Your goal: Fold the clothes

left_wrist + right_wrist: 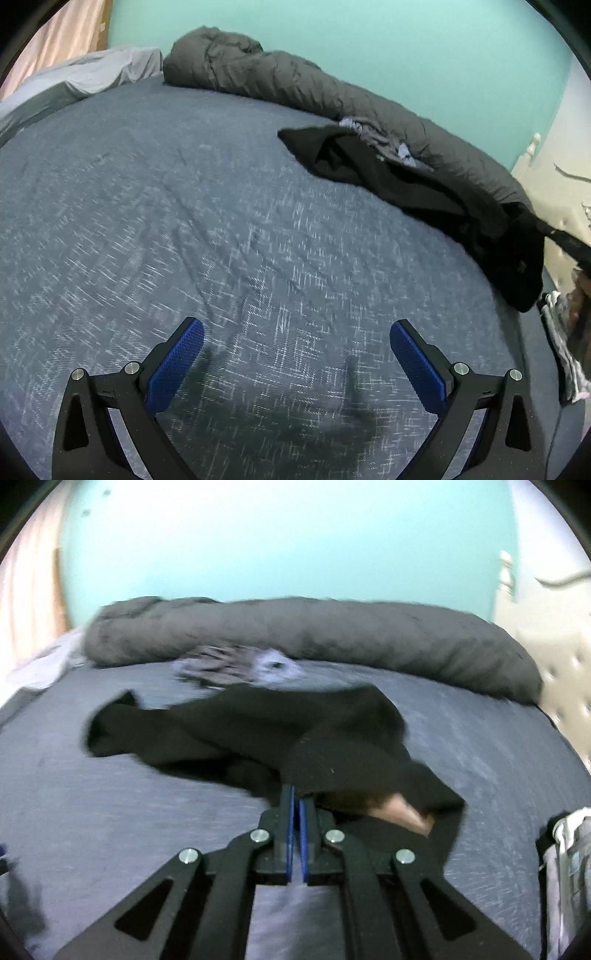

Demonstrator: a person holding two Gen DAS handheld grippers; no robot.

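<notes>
A black garment [258, 727] lies crumpled on the blue-grey bed sheet [110, 812]. My right gripper [296, 794] is shut on an edge of it and holds that part lifted off the bed; a hand [399, 810] shows under the cloth. In the left wrist view the same black garment [406, 184] stretches along the right side of the bed, one end pulled up to the right. My left gripper [295, 332] is open and empty, low over the bare sheet [184, 221], well left of the garment.
A rolled dark grey duvet [295, 81] lies along the far edge against the teal wall. A light patterned cloth [240, 664] sits between duvet and garment. A pale pillow [92, 70] is at far left. More clothes [569, 350] hang at the right edge.
</notes>
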